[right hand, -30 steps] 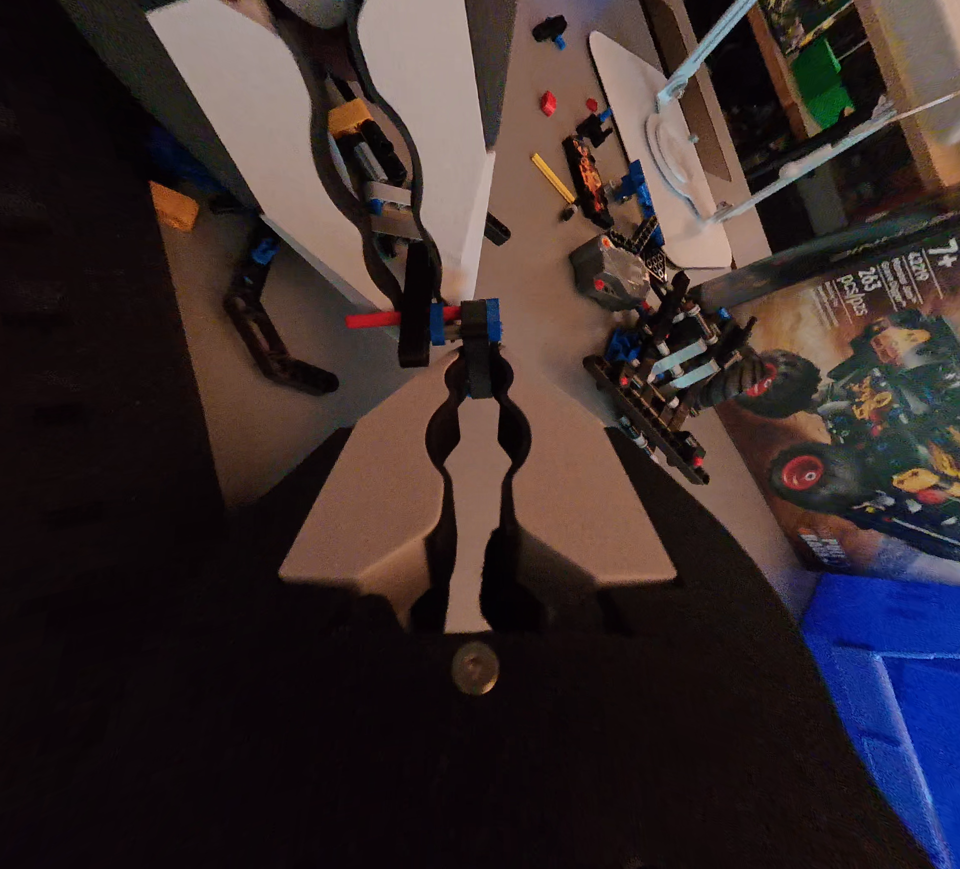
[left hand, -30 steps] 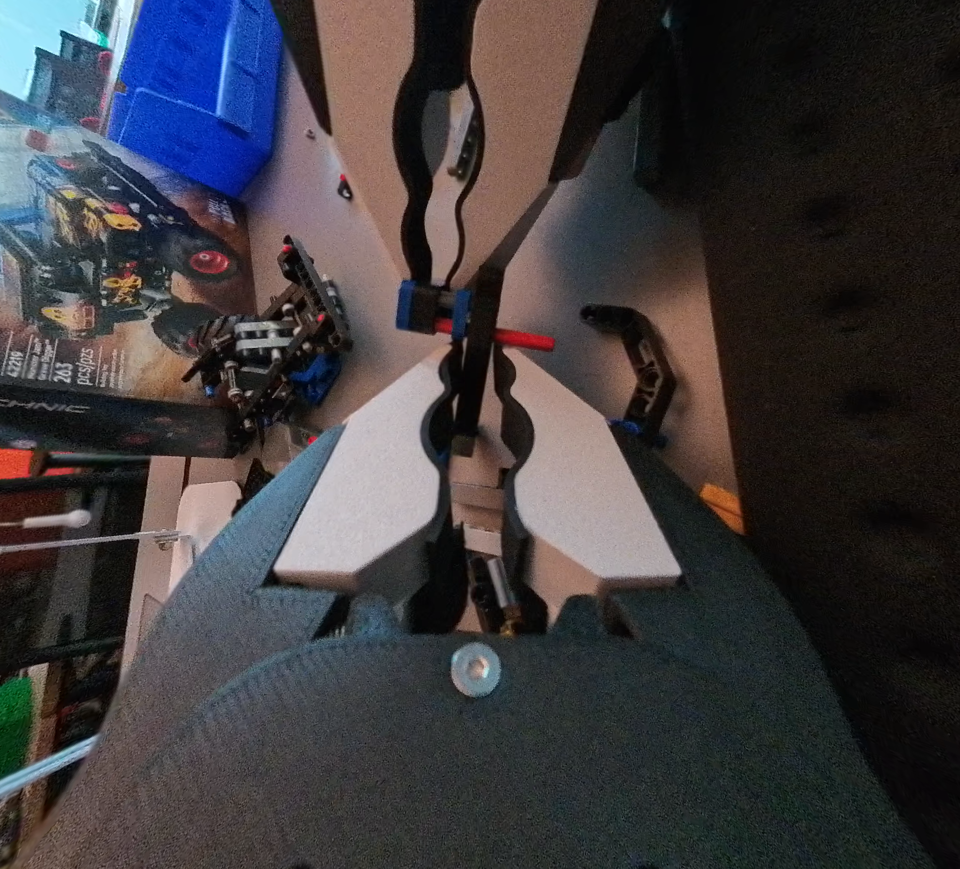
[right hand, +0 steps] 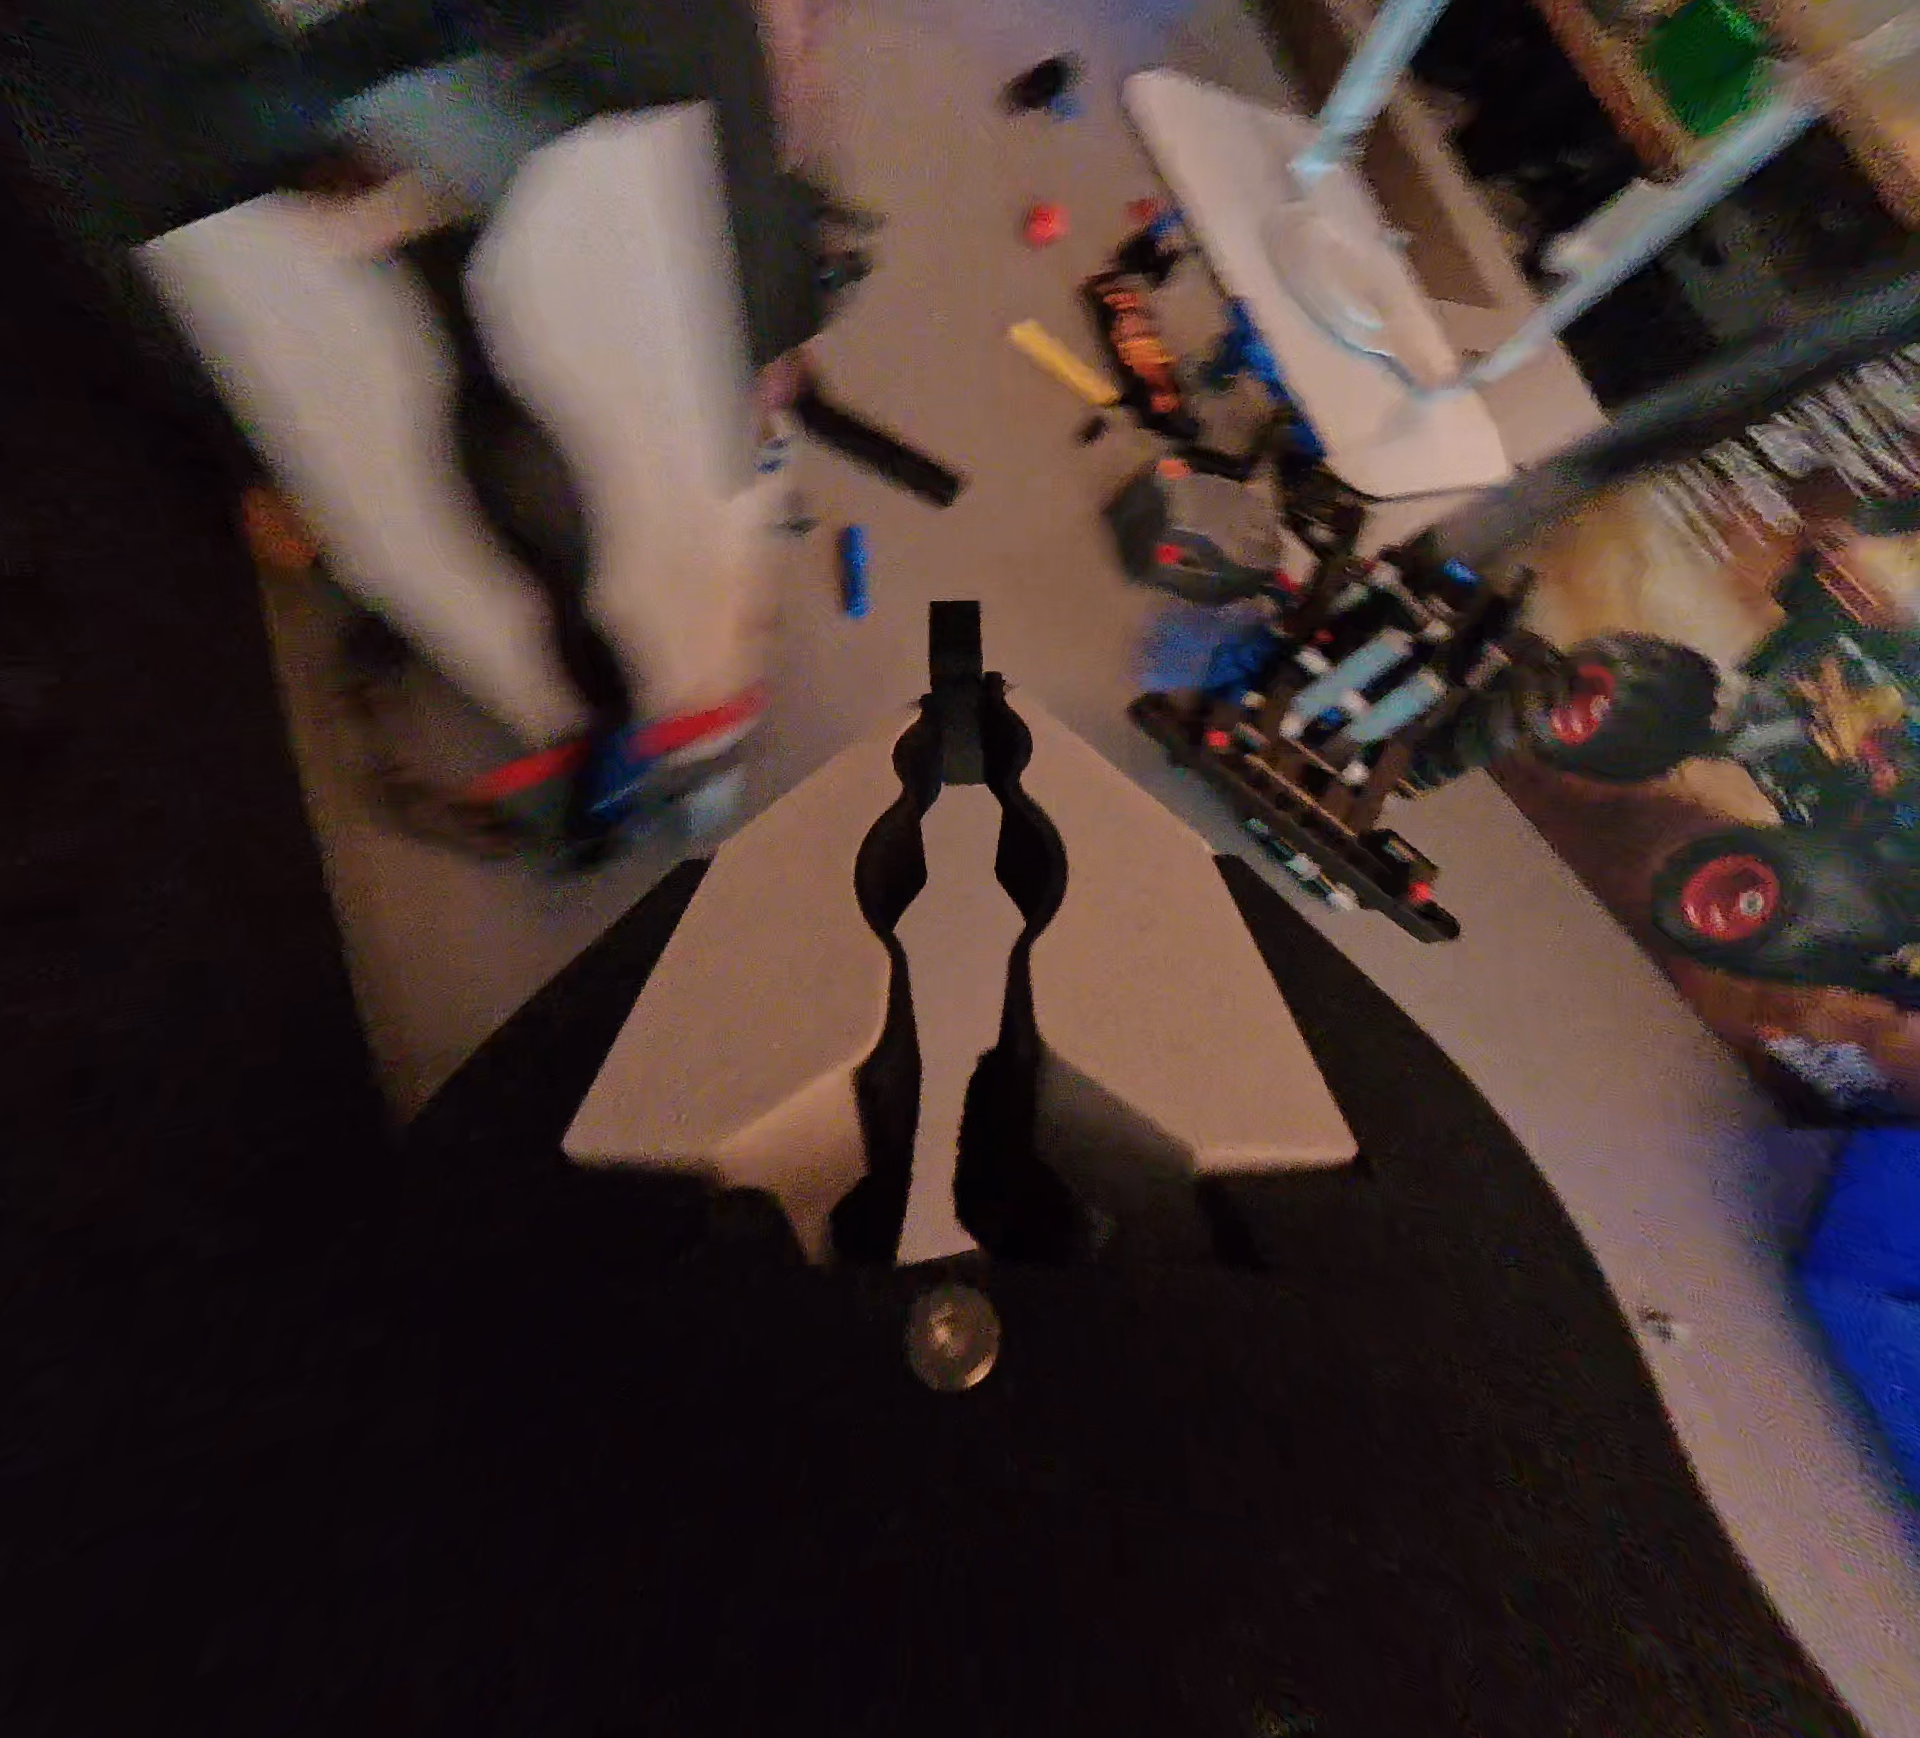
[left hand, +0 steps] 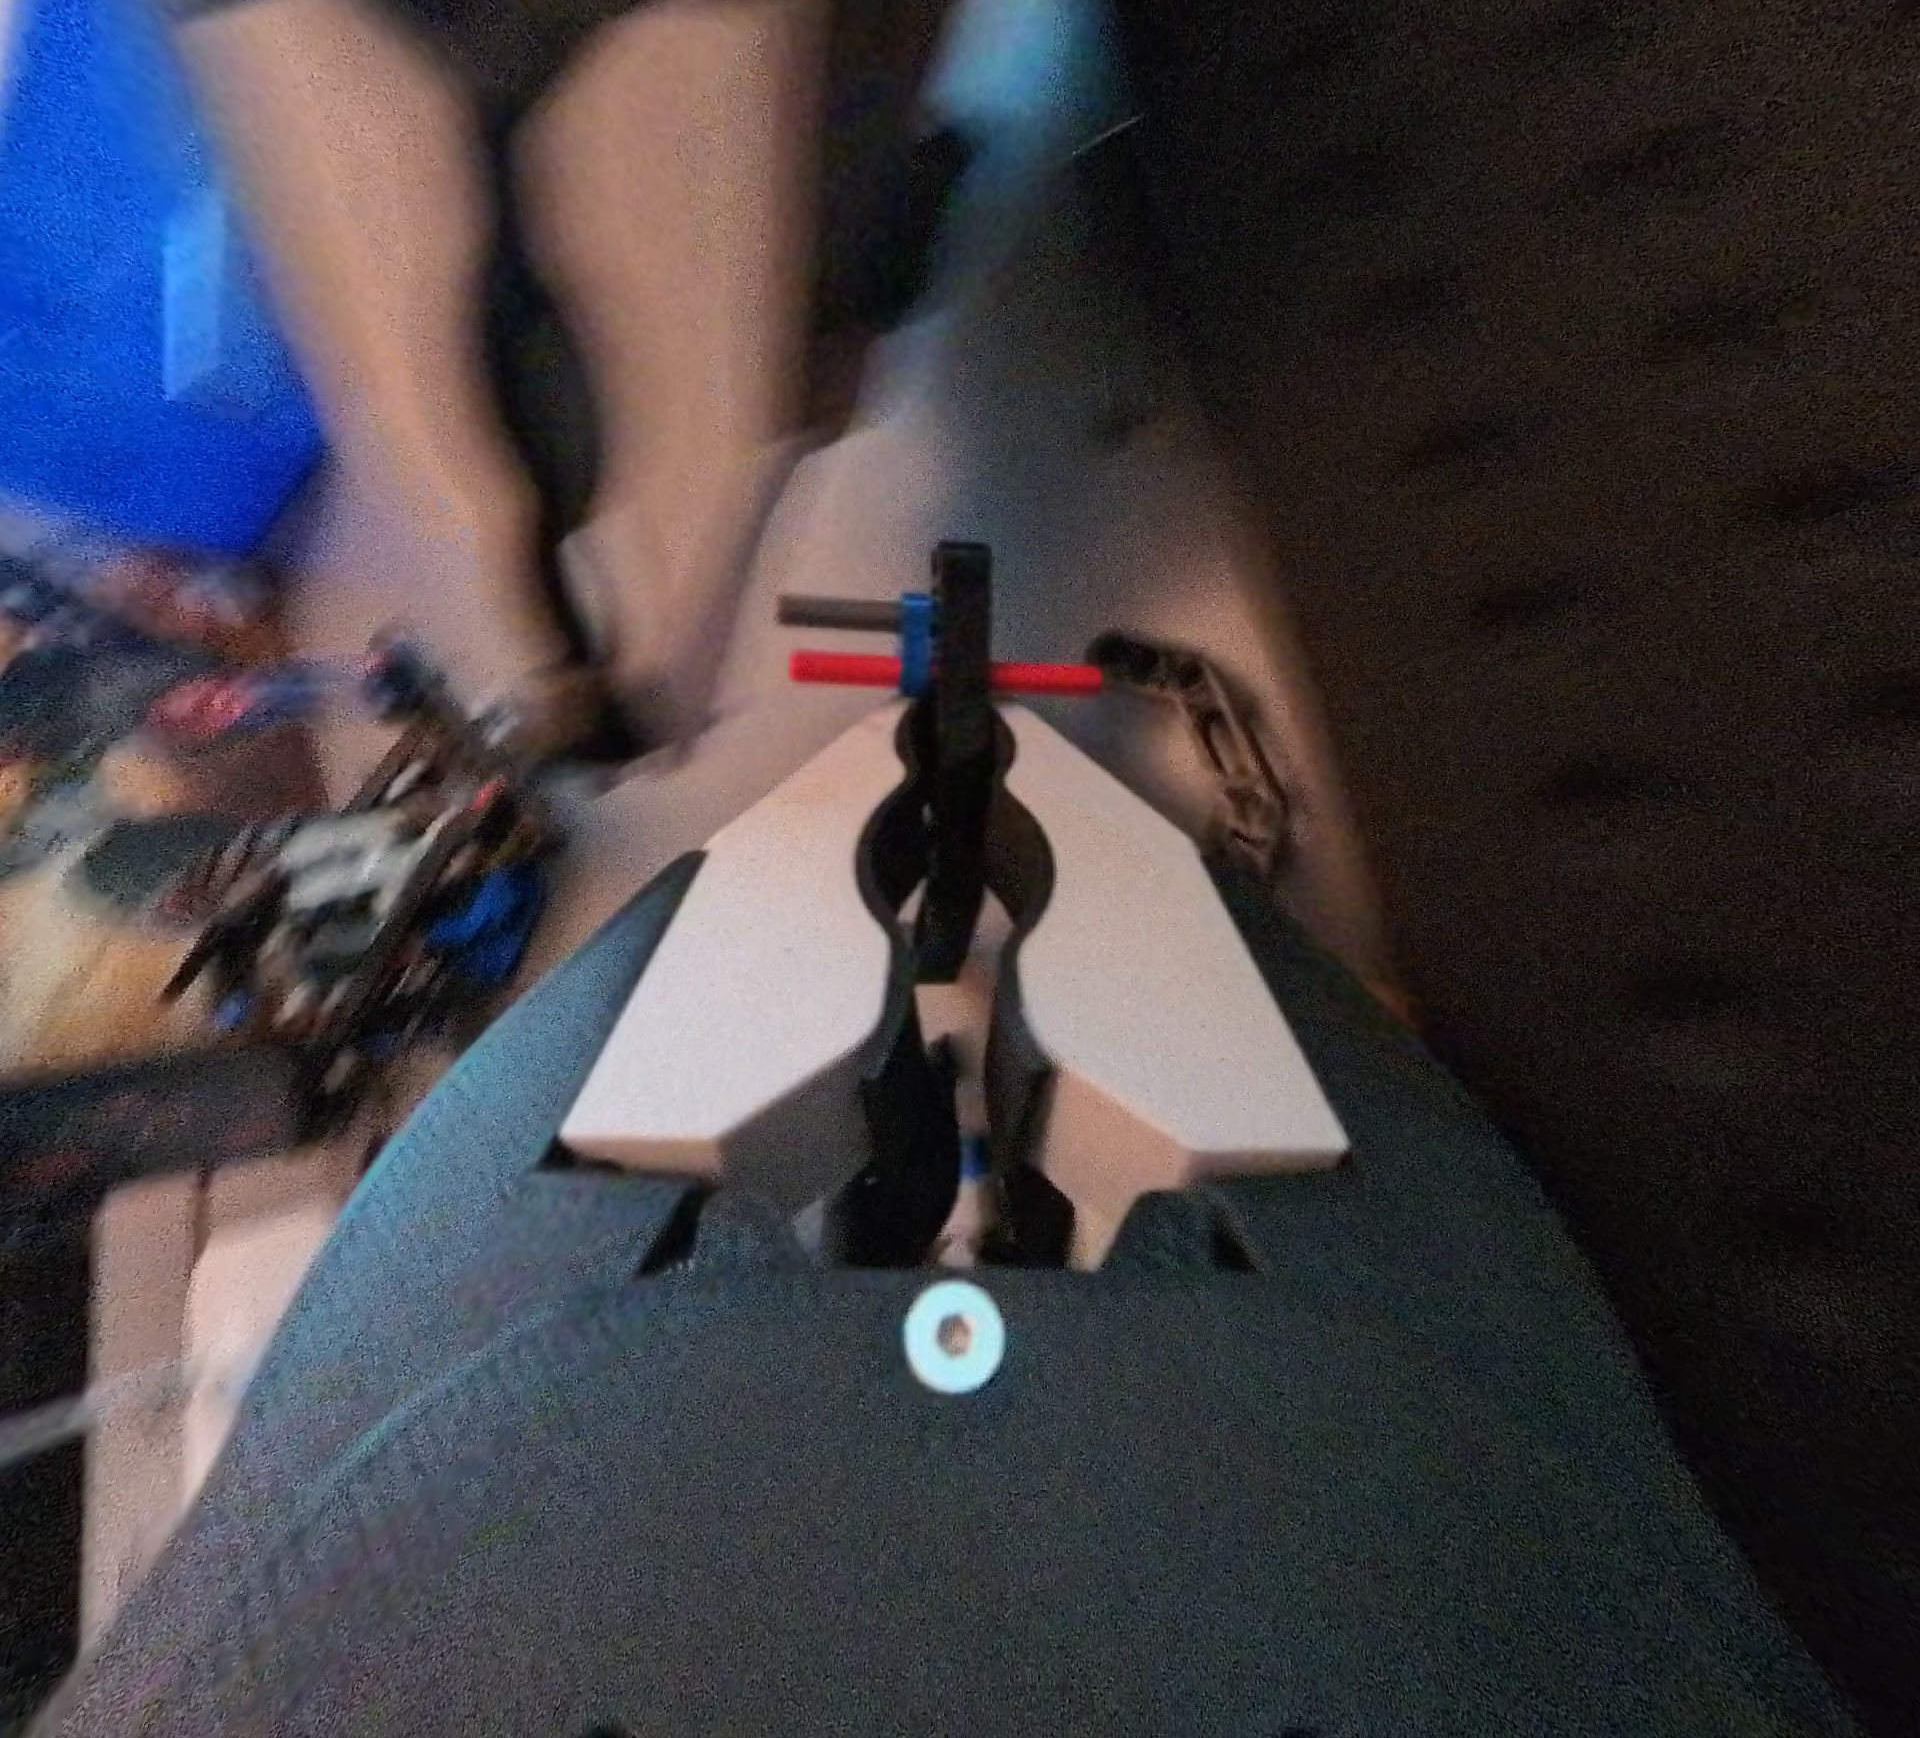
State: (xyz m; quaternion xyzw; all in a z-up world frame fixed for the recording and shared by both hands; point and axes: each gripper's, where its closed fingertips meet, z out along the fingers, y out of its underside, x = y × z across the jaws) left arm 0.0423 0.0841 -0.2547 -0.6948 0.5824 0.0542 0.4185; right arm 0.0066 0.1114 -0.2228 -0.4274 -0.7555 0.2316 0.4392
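Observation:
My left gripper (left hand: 951,722) is shut on a black beam (left hand: 961,649) that stands up between its tips. A red axle (left hand: 1039,676), a blue connector (left hand: 916,639) and a grey pin (left hand: 831,613) sit across the beam. My right gripper (right hand: 961,712) is shut on a small black piece (right hand: 954,639). The two grippers are apart. The right one's white fingers (left hand: 665,286) show blurred at the upper left of the left wrist view. The left one's fingers (right hand: 613,400) show blurred at the left of the right wrist view.
On the grey table lie a part-built black model (right hand: 1351,732), a grey block (right hand: 1195,535), a black beam (right hand: 883,447), a blue pin (right hand: 854,556), a yellow piece (right hand: 1060,358) and an angled black beam (left hand: 1195,712). A printed box (right hand: 1818,805), a white stand base (right hand: 1299,286) and a blue bin (left hand: 104,286) border it. Left tips to right tips: about 5 cm.
The grippers were tip to tip on one assembly. They have pulled apart: the left keeps the beam with the axle, the right holds a small black piece. Both views are motion-blurred.

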